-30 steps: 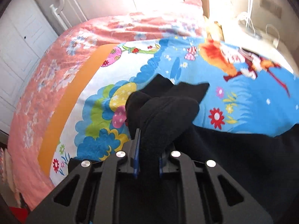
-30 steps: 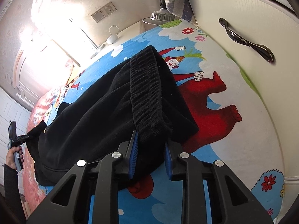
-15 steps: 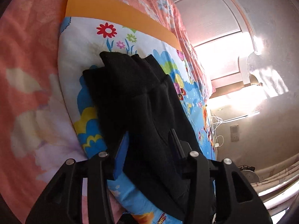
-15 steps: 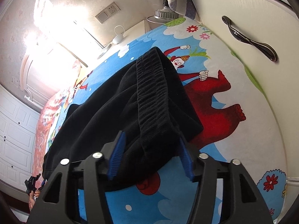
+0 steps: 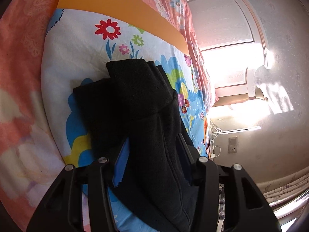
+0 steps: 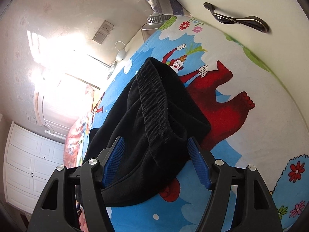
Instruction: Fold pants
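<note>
A bed is seen in both views, covered by a cartoon-printed sheet (image 6: 222, 199) in blue, white and red, with an orange band (image 5: 119, 13) along one edge and a pink flowered quilt (image 5: 21, 44) beneath it. White panelled cupboard doors (image 6: 29, 164) stand at one side, and strong sunlight washes out the far wall. One wall socket plate (image 6: 103, 31) is mounted on the plastered wall, and one curved metal handle (image 6: 235, 19) is fixed on a cream panel beside the bed. No writing can be read.

One pair of black pants (image 6: 154, 119) is laid lengthwise on the sheet. Its ribbed waistband (image 6: 154, 100) is seen in the right wrist view, its two leg ends (image 5: 127, 89) in the left.

The left gripper (image 5: 152, 147) is held part open, the cloth lying between its jaws without being pinched. The right gripper's (image 6: 155, 145) jaws are spread wider, astride the waistband end and clear of it.
</note>
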`<state>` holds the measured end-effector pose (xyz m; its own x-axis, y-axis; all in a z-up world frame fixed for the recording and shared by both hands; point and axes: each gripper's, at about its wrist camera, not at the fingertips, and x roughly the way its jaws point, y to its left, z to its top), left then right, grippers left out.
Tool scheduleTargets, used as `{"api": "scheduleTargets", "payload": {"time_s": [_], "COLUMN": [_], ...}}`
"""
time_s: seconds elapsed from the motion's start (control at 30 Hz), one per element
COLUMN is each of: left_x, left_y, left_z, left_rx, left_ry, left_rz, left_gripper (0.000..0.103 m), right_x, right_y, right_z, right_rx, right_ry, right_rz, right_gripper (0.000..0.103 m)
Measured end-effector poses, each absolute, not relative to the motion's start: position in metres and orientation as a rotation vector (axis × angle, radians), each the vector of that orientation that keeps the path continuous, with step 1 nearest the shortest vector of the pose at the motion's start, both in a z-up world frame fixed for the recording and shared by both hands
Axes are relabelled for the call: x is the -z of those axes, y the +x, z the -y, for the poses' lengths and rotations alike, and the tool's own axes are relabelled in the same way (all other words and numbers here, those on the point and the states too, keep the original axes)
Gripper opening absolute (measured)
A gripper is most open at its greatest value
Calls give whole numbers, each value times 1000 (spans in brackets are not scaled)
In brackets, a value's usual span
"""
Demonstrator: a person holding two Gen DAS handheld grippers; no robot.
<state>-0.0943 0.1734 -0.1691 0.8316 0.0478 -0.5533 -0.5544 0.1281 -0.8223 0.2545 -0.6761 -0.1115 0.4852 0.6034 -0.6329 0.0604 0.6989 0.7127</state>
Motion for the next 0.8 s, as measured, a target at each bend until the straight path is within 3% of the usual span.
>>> {"api": "scheduleTargets", "payload": {"time_s": [0.2,0.23,0.27,0.3,0.4,0.6,0.8], "left_x": [170,171,171,170,155,65,147], "left_y": [-90,-91,-90,-89,-76,-63,-95], "left_z": [-173,-173,-173,-174,-176,-190,-180], "left_rx": [-461,-472,-483,-488,-526,-466,-520], "left_ry": [-1364,-1357,-1347,-1338,-1297,-1222,-1317], "left_rz": [-469,-479,-494,-508,-591,-486,-623], "left_gripper": [39,30,17,13,5,4,4], "right_x": [117,116,114,112,102,44,113], "right_y": [258,259,260,261,273,289,277], "right_z": [664,662,660,657,648,650,665], "right_rx": [-375,-363,-351,-339,-327,-360,-299], "right_ry": [730,711,685,651,568,515,510], "right_rz": [-1060,-1058,-1057,-1056,-1079,-973,-1129], "right_gripper": [60,57,46,27,16,12,12]}}
